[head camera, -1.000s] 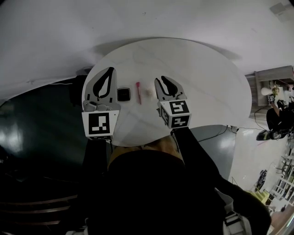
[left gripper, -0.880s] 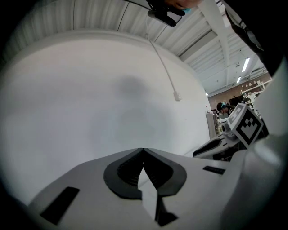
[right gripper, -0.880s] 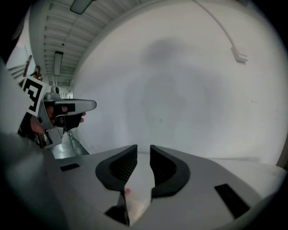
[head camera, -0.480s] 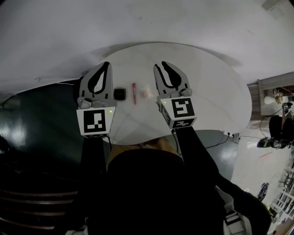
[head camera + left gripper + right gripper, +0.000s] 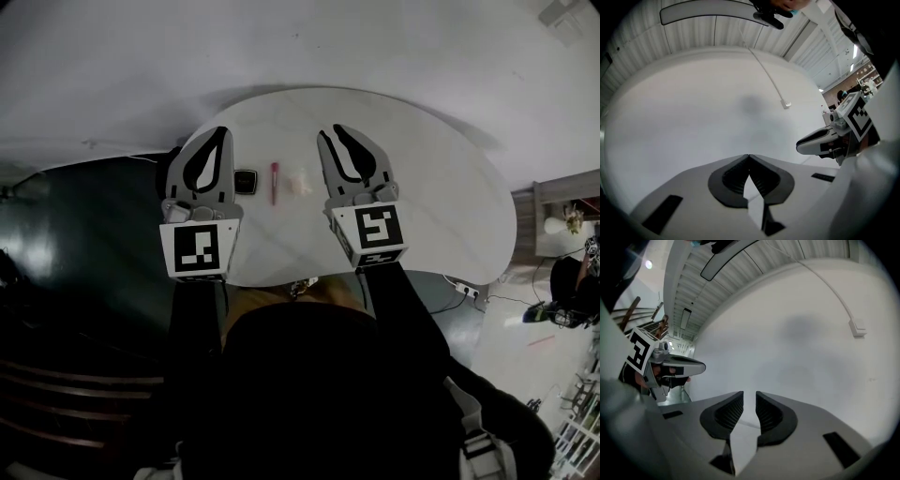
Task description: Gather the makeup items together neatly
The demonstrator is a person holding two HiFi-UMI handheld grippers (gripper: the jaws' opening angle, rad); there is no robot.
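Observation:
A round white table (image 5: 441, 178) carries three small makeup items in a row: a black square compact (image 5: 246, 181), a red lipstick-like stick (image 5: 274, 182) and a pale puff (image 5: 298, 181). My left gripper (image 5: 222, 132) hovers just left of the compact with its tips touching and nothing held; its own view shows the jaws (image 5: 749, 156) meeting. My right gripper (image 5: 330, 131) hovers just right of the puff. Its jaws (image 5: 749, 393) stand a narrow gap apart with nothing between them. Each gripper view catches the other gripper, the right gripper (image 5: 820, 140) and the left gripper (image 5: 677, 366), from the side.
Dark floor lies to the left and below the table's near edge. A white power strip (image 5: 461, 284) with cables lies on the floor at the right. Both gripper views face a pale wall with a thin white conduit (image 5: 766, 75). My dark-clothed torso fills the bottom of the head view.
Both grippers have shifted a little forward, so the three items now lie between them. The items themselves have not moved. The head camera has tilted slightly.

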